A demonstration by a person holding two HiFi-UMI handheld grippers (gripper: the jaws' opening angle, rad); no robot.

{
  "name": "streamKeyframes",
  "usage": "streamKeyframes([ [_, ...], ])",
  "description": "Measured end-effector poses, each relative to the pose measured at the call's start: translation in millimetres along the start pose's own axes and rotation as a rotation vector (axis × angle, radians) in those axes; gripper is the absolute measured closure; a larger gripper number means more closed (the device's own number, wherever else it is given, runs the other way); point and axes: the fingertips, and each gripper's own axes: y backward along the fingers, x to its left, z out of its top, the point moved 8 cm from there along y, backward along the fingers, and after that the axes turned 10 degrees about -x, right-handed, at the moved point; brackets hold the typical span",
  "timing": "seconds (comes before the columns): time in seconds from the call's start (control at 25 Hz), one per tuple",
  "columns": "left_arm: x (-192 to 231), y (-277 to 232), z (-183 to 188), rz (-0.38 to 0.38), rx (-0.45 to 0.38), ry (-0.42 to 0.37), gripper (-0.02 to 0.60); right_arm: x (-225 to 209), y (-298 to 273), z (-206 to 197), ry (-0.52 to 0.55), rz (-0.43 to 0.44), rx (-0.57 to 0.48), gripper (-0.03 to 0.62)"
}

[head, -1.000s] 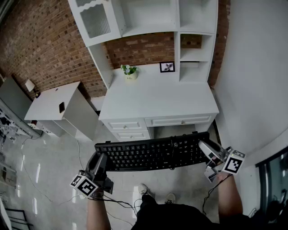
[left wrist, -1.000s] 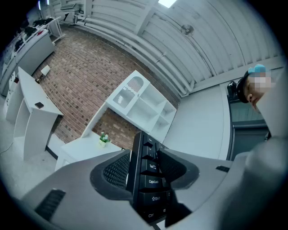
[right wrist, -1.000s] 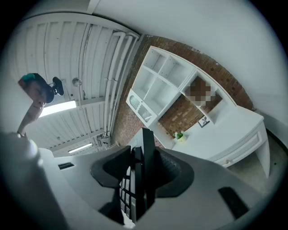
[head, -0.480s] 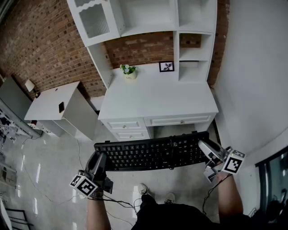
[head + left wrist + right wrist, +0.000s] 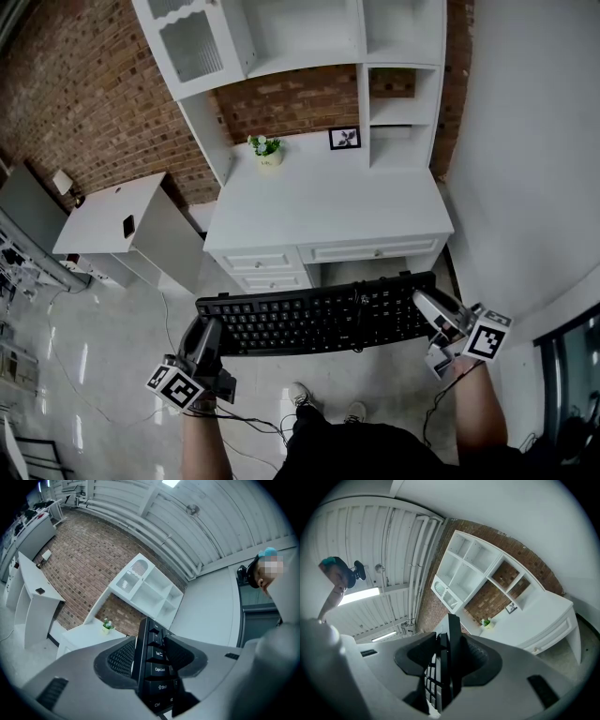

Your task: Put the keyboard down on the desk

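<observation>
A black keyboard [image 5: 319, 317] hangs level in the air in front of the white desk [image 5: 328, 202], above the floor, with its cable trailing down. My left gripper [image 5: 207, 336] is shut on the keyboard's left end [image 5: 152, 667], the keys Tab, Caps Lock and Shift showing between its pads. My right gripper [image 5: 428, 305] is shut on the right end, where the keyboard [image 5: 447, 663] stands edge-on between the pads. The desk top lies farther ahead, beyond the keyboard.
On the desk's back edge stand a small potted plant [image 5: 267, 148] and a framed picture [image 5: 344, 138]. White shelves [image 5: 309, 37] rise above the desk against a brick wall. A white side table [image 5: 108, 217] stands to the left. The person's feet [image 5: 323, 405] show below.
The view has shifted slightly; the keyboard and both grippers hold nearly the same place, with both grips unchanged.
</observation>
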Motion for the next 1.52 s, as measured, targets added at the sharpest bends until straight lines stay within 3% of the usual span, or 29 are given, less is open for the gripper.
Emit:
streamKeyframes([
  [0.24, -8, -3, 14, -0.004, -0.003, -0.006, 0.368, 10, -3, 11, 0.001, 0.002, -0.002, 0.414],
  [1.08, 29, -26, -5, -0.060, 0.006, 0.012, 0.367, -4, -9, -8, 0.031, -0.032, -0.046, 0.414],
  [1.52, 112, -101, 16, -0.059, 0.033, 0.045, 0.367, -34, -109, -13, 0.029, -0.075, -0.027, 0.415],
])
